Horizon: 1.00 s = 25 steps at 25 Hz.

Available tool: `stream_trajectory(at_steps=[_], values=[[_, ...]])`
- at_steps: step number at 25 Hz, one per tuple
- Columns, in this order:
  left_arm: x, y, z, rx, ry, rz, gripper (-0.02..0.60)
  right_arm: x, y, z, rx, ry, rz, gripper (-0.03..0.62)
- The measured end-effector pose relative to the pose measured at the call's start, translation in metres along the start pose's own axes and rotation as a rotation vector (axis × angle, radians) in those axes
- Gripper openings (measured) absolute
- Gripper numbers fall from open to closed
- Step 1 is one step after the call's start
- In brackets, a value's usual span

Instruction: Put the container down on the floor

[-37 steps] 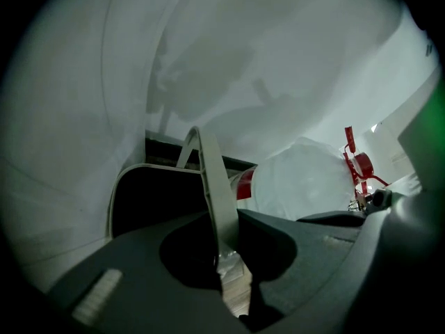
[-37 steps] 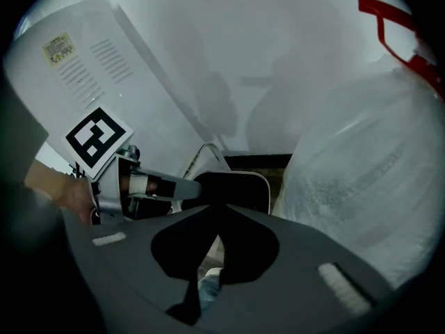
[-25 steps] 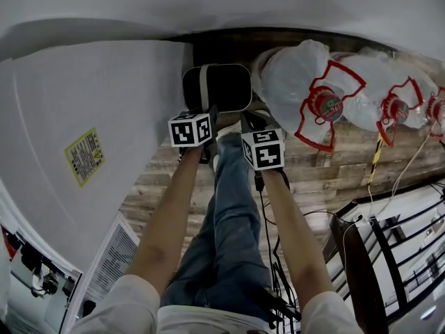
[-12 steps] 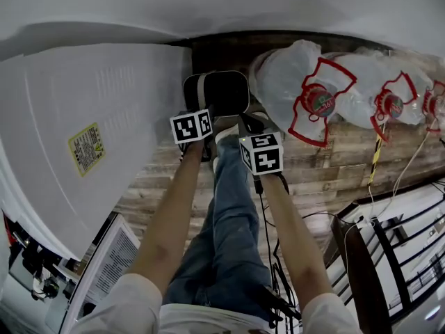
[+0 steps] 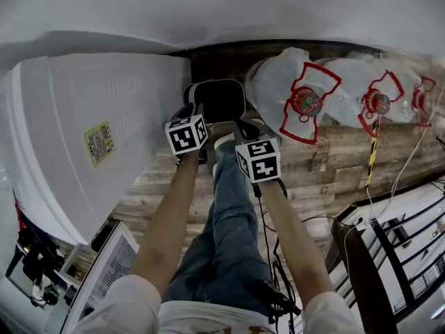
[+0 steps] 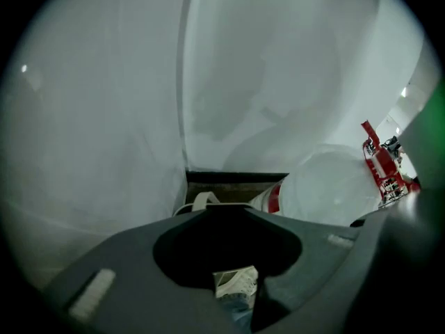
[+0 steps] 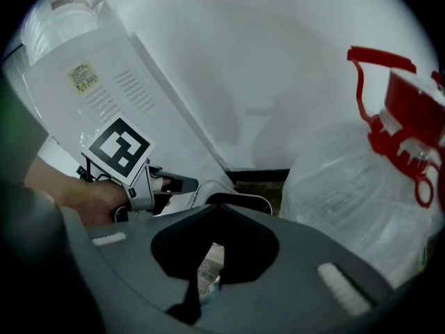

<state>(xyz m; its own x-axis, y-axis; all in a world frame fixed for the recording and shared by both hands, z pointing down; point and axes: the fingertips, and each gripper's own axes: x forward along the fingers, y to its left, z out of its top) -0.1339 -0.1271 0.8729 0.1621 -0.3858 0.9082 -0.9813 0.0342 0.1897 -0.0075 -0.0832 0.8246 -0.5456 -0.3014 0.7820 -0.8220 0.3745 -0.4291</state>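
Black container [image 5: 221,97] at the far edge of the wooden floor [image 5: 327,165], just before the dark strip under the wall. Not clear if resting on the boards or a little above them.

Held from both sides. Left gripper [image 5: 191,108] at the left rim, close to the white strap [image 6: 200,200]; jaws closed, tips pressed together on that rim. Right gripper [image 5: 245,125] at the near right corner of the container; jaws also closed, tips together on the near edge. Marker cubes facing up, forearms stretched forward and down.

White appliance [image 5: 90,131] along the left edge of the floor, with a yellow label [image 5: 99,143] on its side, just beside the container. Big water bottles [image 5: 292,92] in clear bags, with red handles and caps, in a row along the far edge toward the right corner; the nearest one just beside the container.

Jeans [image 5: 222,214] and a white shoe [image 6: 236,282] between the two grippers, on the near side of the container. Black cable [image 5: 268,235] along the right forearm.
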Motion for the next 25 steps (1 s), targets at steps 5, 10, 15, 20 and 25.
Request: stream_trajectory(at_steps=[5, 10, 15, 20, 25], values=[[-0.044, -0.016, 0.041, 0.026, -0.123, -0.008, 0.030, -0.038, 0.013, 0.023, -0.023, -0.050, -0.003, 0.028], [-0.106, -0.058, 0.074, 0.093, -0.201, -0.085, 0.002, -0.098, 0.022, 0.062, -0.039, -0.118, -0.024, 0.028], [-0.175, -0.109, 0.088, 0.145, -0.259, -0.301, 0.001, -0.154, 0.043, 0.096, -0.062, -0.183, -0.044, 0.028], [-0.242, -0.144, 0.094, 0.220, -0.295, -0.361, 0.001, -0.217, 0.069, 0.128, -0.111, -0.266, -0.063, 0.028], [-0.305, -0.149, 0.110, 0.186, -0.377, -0.399, 0.000, -0.271, 0.092, 0.141, -0.176, -0.318, -0.097, 0.028]])
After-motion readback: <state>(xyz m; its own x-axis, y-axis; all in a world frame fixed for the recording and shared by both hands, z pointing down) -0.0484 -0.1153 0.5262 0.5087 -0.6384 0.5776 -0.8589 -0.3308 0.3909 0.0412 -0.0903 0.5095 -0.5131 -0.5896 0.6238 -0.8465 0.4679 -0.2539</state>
